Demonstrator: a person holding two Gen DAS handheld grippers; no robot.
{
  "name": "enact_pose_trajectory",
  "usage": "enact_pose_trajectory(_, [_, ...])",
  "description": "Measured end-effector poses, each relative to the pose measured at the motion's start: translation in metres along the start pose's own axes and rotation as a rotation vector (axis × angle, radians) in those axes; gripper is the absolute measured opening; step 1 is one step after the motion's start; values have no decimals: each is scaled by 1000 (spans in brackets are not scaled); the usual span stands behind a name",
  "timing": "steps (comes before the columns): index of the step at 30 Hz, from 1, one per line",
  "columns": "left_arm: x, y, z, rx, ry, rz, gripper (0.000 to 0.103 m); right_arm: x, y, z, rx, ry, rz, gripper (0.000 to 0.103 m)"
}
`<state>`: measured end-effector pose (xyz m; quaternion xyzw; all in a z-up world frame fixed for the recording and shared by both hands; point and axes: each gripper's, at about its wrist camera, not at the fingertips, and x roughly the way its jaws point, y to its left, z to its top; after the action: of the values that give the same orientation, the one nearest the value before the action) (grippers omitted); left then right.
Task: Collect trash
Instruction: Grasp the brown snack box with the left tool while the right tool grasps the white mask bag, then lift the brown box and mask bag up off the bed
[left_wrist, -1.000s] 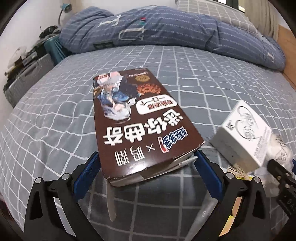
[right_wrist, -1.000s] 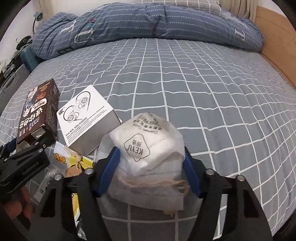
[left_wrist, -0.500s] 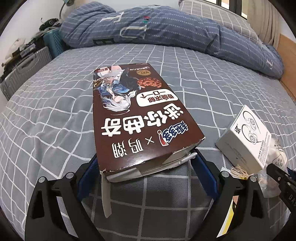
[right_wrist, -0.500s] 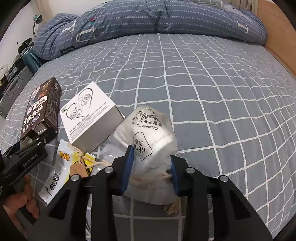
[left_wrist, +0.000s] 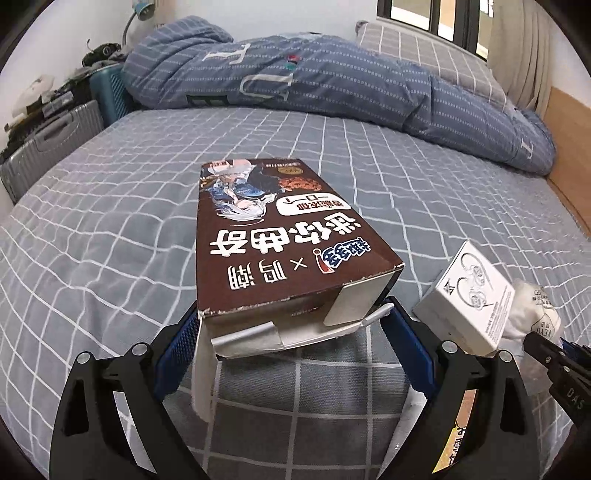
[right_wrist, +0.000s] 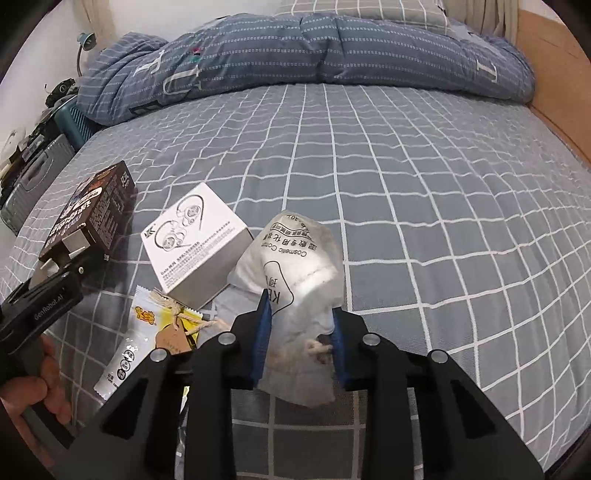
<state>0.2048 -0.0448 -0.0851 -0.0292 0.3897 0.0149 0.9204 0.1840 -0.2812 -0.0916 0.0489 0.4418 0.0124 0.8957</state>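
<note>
While the blue pads of the right gripper (right_wrist: 300, 341) were closing on its gathered lower part, the white, crinkled plastic bag of cosmetic cotton pads (right_wrist: 301, 273) was seen at the centre of the right wrist frame, pinched between the jaws and bulging above them. It was judged to be light, soft and easily squashed, with a slick film that could slide; the grip low on the bunched neck, near the twine tie, was judged the surest place.

At the centre of the left wrist frame, the long brown cardboard biscuit box with white lettering (left_wrist: 280, 251) was held at its torn, open end between the widely spread pads of the left gripper (left_wrist: 291, 347). It was judged to be stiff but light, probably empty, and liable to buckle at the loose flaps; a hold farther along the solid side walls would be judged firmer.

Left lying on the grey checked bedsheet (right_wrist: 424, 184) were a white square cardboard earphone box (right_wrist: 195, 240) at centre left of the right wrist frame and, just below it, a flat yellow and white snack wrapper (right_wrist: 147, 332).
</note>
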Motion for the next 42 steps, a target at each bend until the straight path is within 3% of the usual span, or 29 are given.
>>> enact_pose_trajectory(20, [-53, 13, -1, -8, -40, -60, 91, -54, 13, -8, -63, -87, -37, 27])
enact_pose_trajectory(42, [-103, 15, -41, -5, -49, -91, 91, -99, 25, -39, -55, -131, -21, 27])
